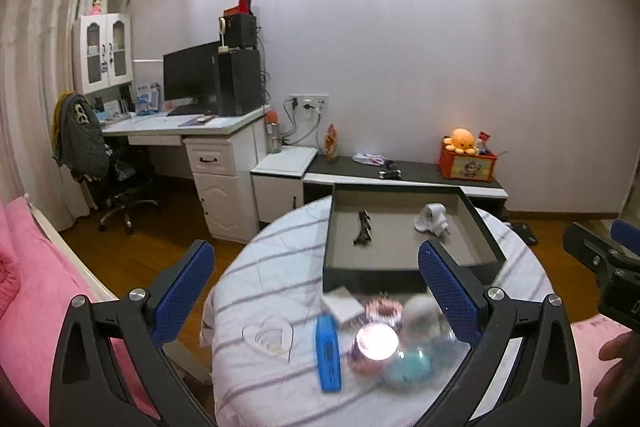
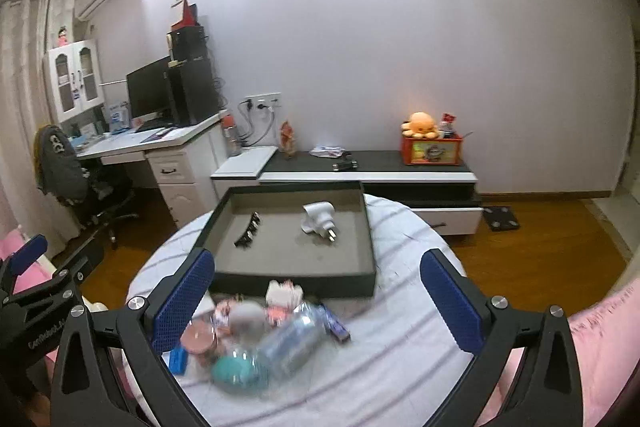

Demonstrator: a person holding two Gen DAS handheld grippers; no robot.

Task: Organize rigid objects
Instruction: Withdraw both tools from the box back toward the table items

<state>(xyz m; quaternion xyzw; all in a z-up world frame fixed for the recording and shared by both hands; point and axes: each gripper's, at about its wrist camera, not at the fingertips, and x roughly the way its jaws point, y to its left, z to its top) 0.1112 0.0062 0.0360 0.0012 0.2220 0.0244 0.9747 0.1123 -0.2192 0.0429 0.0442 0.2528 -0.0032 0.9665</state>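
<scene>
A dark tray (image 1: 400, 251) (image 2: 288, 255) with a grey floor sits on the round striped table (image 1: 264, 267) (image 2: 404, 331). A black hair clip (image 1: 363, 227) (image 2: 248, 233) and a white plug adapter (image 1: 432, 219) (image 2: 318, 223) lie in it. In front of the tray is a blurred pile: a blue flat case (image 1: 328, 351), a pink jar (image 1: 376, 343) (image 2: 198, 341), a teal round thing (image 2: 234, 371) and a clear bottle (image 2: 292, 339). My left gripper (image 1: 316, 291) and right gripper (image 2: 318, 303) both hang open above the pile, gripping nothing.
A white desk (image 1: 208, 127) with a monitor and an office chair (image 1: 92, 163) stand at the back left. A low cabinet (image 2: 368, 167) runs along the wall with a red toy box (image 2: 434, 151). Pink bedding (image 1: 24, 287) flanks the table. A black scale (image 2: 500, 217) lies on the floor.
</scene>
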